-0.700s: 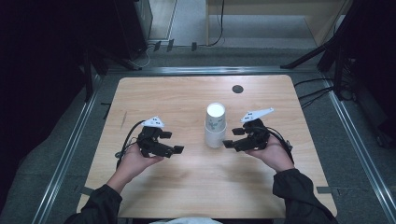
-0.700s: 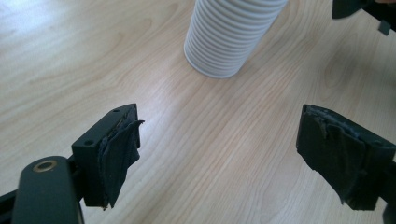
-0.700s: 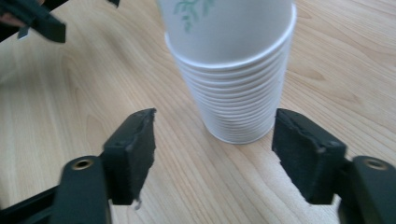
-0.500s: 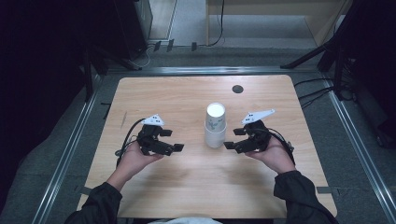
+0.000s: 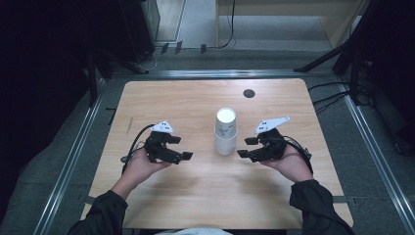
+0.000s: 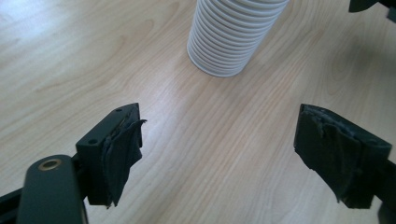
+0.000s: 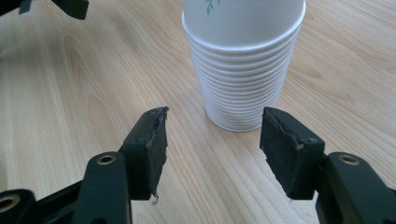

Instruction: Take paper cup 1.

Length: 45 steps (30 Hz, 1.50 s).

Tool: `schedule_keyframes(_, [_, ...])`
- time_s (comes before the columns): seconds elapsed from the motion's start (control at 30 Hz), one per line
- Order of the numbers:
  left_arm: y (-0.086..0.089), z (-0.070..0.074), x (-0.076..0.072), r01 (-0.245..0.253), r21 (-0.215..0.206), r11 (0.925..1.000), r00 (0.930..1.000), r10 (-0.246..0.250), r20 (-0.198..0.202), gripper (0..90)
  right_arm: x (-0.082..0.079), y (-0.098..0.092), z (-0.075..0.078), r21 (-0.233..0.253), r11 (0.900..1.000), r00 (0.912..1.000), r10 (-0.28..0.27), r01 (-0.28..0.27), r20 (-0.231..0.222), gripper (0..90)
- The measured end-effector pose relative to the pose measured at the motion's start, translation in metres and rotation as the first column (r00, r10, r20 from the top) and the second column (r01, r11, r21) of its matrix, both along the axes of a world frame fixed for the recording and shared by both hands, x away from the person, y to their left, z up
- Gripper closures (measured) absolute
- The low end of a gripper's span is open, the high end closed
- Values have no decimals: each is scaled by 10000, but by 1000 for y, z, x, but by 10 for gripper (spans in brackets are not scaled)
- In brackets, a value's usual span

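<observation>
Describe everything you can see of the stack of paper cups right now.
The stack of paper cups is white, nested upside down, with many rims ringed near the bottom and a green leaf print on the outermost cup. It stands upright on the wooden table, between the open left claw and right claw; neither touches it.
</observation>
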<state>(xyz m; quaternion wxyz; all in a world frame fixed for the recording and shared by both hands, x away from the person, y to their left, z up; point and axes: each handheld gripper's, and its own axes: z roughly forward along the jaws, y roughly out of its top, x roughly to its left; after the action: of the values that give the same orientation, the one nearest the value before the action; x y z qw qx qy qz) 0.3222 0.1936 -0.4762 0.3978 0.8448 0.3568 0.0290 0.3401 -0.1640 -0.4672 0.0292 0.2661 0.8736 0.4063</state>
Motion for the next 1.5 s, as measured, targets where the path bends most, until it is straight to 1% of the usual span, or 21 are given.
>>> schedule_keyframes(0.03, [0, 1, 0, -1, 16, 10000, 10000, 1, -92, 159, 0, 0, 0, -37, 10000, 10000, -28, 28, -56, 418])
schedule_keyframes(0.07, [0, 1, 0, 32, 18, 10000, 10000, -32, -57, 159, 1, 0, 0, -125, 9999, 9998, -73, 70, -181, 419])
schedule_keyframes(0.1, [-1, 0, 0, 60, 51, 10000, 10000, -60, -33, 159, 1, 1, 1, -356, 9994, 9996, -63, 54, -263, 423])
schedule_keyframes(0.13, [-1, 0, 0, 60, 51, 10000, 10000, -60, -33, 159, 1, 1, 1, -356, 9994, 9996, -63, 54, -263, 423])
schedule_keyframes(0.17, [-2, -1, -1, 88, 222, 9997, 9999, -90, 73, 159, 1, 1, 2, -534, 9986, 10000, 47, -44, 55, 410])
schedule_keyframes(0.27, [-2, -2, -1, 144, 324, 9994, 9999, -146, 66, 159, 0, 1, 2, -582, 9983, 9999, 97, -89, 126, 401])
schedule_keyframes(0.33, [-4, -2, -1, 229, 434, 9988, 9996, -234, 125, 159, 0, 2, -1, -859, 9962, 9997, 173, -159, 156, 396])
schedule_keyframes(0.5, [-4, -3, -1, 283, 556, 9981, 9994, -293, 171, 159, 0, 3, -3, -1042, 9943, 9997, 228, -225, 22, 395])
schedule_keyframes(0.53, [-4, -4, -1, 268, 572, 9980, 9994, -279, 187, 159, 0, 3, -2, -1041, 9942, 9995, 271, -284, -142, 394])
schedule_keyframes(0.6, [-4, -4, -1, 238, 582, 9980, 9995, -251, 209, 159, 0, 3, -2, -1087, 9936, 9995, 279, -293, -144, 392])
schedule_keyframes(0.67, [-4, -4, -1, 231, 599, 9979, 9994, -246, 260, 159, -1, 3, 1, -1345, 9901, 9992, 376, -392, -144, 384])
schedule_keyframes(0.7, [-3, -4, -1, 247, 577, 9980, 9993, -262, 253, 158, -1, 4, 5, -1523, 9870, 9986, 521, -520, -38, 380])
schedule_keyframes(0.77, [-3, -4, -2, 225, 560, 9982, 9994, -240, 265, 159, 0, 4, 9, -1530, 9869, 9986, 509, -521, -120, 375])
schedule_keyframes(0.93, [-1, -2, -5, 278, 469, 9985, 9992, -291, 277, 158, 4, 5, 20, -1649, 9839, 9974, 709, -682, 102, 373])
schedule_keyframes(0.97, [-1, -2, -6, 264, 475, 9985, 9993, -277, 268, 158, 9, 6, 28, -1838, 9800, 9969, 789, -766, 55, 366])
schedule_keyframes(1.0, [0, -2, -7, 260, 474, 9985, 9992, -274, 275, 158, 10, 7, 29, -1925, 9782, 9969, 792, -774, 15, 363])
schedule_keyframes(1.03, [0, -2, -8, 282, 490, 9984, 9992, -295, 272, 158, 13, 8, 34, -2212, 9712, 9958, 914, -888, 12, 362])
schedule_keyframes(1.13, [1, -2, -11, 334, 480, 9983, 9990, -347, 266, 158, 20, 13, 45, -2680, 9563, 9928, 1196, -1172, -74, 352])
schedule_keyframes(1.3, [1, -3, -16, 337, 413, 9986, 9991, -347, 242, 158, 32, 20, 63, -2844, 9452, 9870, 1576, -1602, -324, 344])
schedule_keyframes(1.4, [1, -3, -18, 189, 460, 9988, 9992, -205, 335, 154, 38, 24, 68, -2860, 9424, 9848, 1680, -1733, -434, 339])
schedule_keyframes(1.5, [1, -3, -22, 186, 470, 9987, 9995, -198, 265, 137, 46, 31, 78, -3175, 9269, 9797, 1933, -2001, -531, 321])
